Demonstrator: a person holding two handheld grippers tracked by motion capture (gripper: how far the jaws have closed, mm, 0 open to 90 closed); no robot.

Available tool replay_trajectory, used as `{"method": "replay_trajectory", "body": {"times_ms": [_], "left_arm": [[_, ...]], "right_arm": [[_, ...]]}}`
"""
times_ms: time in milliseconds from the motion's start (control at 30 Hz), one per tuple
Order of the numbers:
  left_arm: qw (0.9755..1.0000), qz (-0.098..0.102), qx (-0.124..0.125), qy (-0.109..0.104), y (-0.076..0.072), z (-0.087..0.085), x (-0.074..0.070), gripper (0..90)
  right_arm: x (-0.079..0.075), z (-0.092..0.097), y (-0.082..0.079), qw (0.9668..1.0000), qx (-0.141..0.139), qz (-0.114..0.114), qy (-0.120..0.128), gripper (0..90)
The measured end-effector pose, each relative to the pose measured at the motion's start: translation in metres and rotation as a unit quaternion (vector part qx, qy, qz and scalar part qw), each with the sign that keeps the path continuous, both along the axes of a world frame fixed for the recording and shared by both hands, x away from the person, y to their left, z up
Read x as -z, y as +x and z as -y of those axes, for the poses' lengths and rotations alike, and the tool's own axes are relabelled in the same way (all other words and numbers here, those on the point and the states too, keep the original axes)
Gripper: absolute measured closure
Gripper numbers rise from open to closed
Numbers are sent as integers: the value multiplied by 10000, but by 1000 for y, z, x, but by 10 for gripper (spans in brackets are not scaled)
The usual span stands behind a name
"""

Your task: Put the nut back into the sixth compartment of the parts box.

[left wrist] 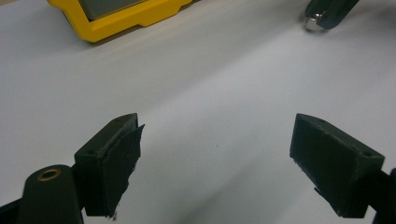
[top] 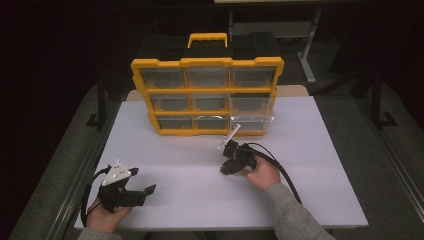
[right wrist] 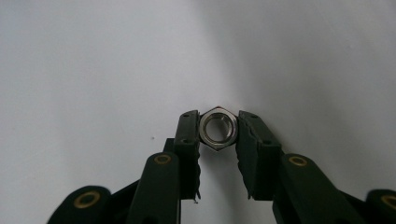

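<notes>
Right tongs [right wrist: 218,135] are clamped on a small shiny steel hex nut [right wrist: 217,128] over the white table [top: 200,165]. Left tongs [left wrist: 215,154] hang wide apart, holding nothing.

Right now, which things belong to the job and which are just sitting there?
In the job:
- hex nut, clamped between the jaws
- right hand-held gripper, shut on it
- yellow organizer box, one bottom-right drawer pulled out

Just there:
- left hand-held gripper, open
- white tabletop

One yellow organizer case [top: 207,95] stands at the far side of one white table [top: 310,165], showing nine clear drawers in three rows of three. In front of the case lie two grippers and one steel hex nut [right wrist: 217,128].
</notes>
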State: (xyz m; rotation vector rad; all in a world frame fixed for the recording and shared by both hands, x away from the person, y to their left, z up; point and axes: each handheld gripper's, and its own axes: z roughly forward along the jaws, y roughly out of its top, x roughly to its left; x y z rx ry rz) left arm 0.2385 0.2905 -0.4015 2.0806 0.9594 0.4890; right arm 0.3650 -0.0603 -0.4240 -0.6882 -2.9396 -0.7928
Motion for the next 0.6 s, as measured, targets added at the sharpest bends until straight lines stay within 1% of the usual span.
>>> {"method": "replay_trajectory", "body": {"times_ms": [167, 333, 367, 433, 500, 533, 567, 600], "left_arm": [[10000, 2, 16, 25, 0, 0, 0, 156], [10000, -4, 4, 17, 0, 0, 0, 156], [10000, -3, -3, 8, 0, 0, 0, 156], [10000, -2, -5, 6, 0, 1, 0, 156], [10000, 1, 6, 15, 0, 0, 0, 156], [10000, 10, 10, 18, 0, 1, 0, 156], [10000, 16, -24, -56, 0, 2, 0, 156], [10000, 13, -2, -9, 0, 1, 0, 156]], "right_arm": [[-10, 4, -1, 9998, -27, -77, 159, 690], [-26, 10, -2, 9994, -145, -155, 262, 690], [-30, 10, -3, 9994, -98, -205, 246, 690], [-38, 13, -3, 9993, -155, -128, 331, 690], [-47, 16, -3, 9987, -177, -127, 456, 690], [-52, 18, -3, 9985, -191, -91, 513, 690], [-57, 19, -3, 9984, -149, -105, 538, 690], [-62, 20, -3, 9983, -169, -73, 546, 690]]}}
